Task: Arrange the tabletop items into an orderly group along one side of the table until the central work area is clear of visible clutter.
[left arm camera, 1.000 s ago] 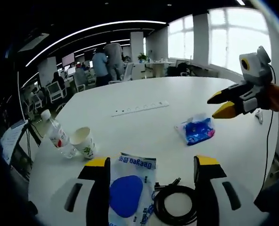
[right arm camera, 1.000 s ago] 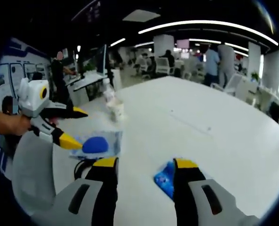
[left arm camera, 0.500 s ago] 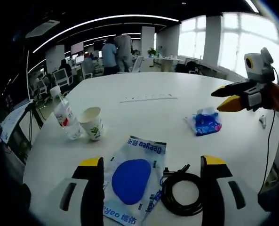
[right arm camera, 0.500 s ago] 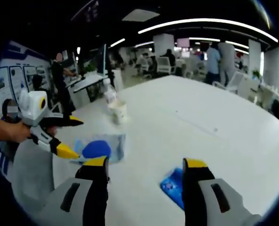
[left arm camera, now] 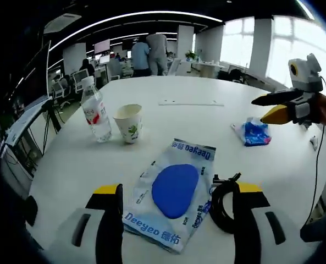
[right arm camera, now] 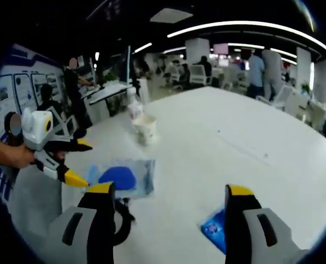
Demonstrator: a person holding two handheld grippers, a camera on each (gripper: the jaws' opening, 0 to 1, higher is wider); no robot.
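My left gripper [left arm camera: 173, 190] stands open over a clear packet with a blue oval pad [left arm camera: 173, 191] lying on the white table [left arm camera: 195, 118]. A coiled black cable [left arm camera: 222, 199] lies by its right jaw. Farther left stand a water bottle [left arm camera: 95, 113] and a paper cup [left arm camera: 129, 123]. A blue tissue pack [left arm camera: 254, 133] lies at the right, just under my right gripper [left arm camera: 274, 107], whose jaws are apart. In the right gripper view my right gripper [right arm camera: 171, 191] is open above the table, with the tissue pack [right arm camera: 214, 228] beside its right jaw. The blue pad packet [right arm camera: 121, 177], the cup [right arm camera: 145, 129] and my left gripper [right arm camera: 77, 162] lie to the left.
A long white power strip [left arm camera: 191, 103] lies at the far middle of the table. A small white object [left arm camera: 314, 143] with a cord sits at the right edge. Office chairs, desks and several people stand beyond the table.
Both cameras pulled back and up. The blue pad packet and cable now show fuller between my left jaws. The tissue pack has slid lower and to the right in the right gripper view.
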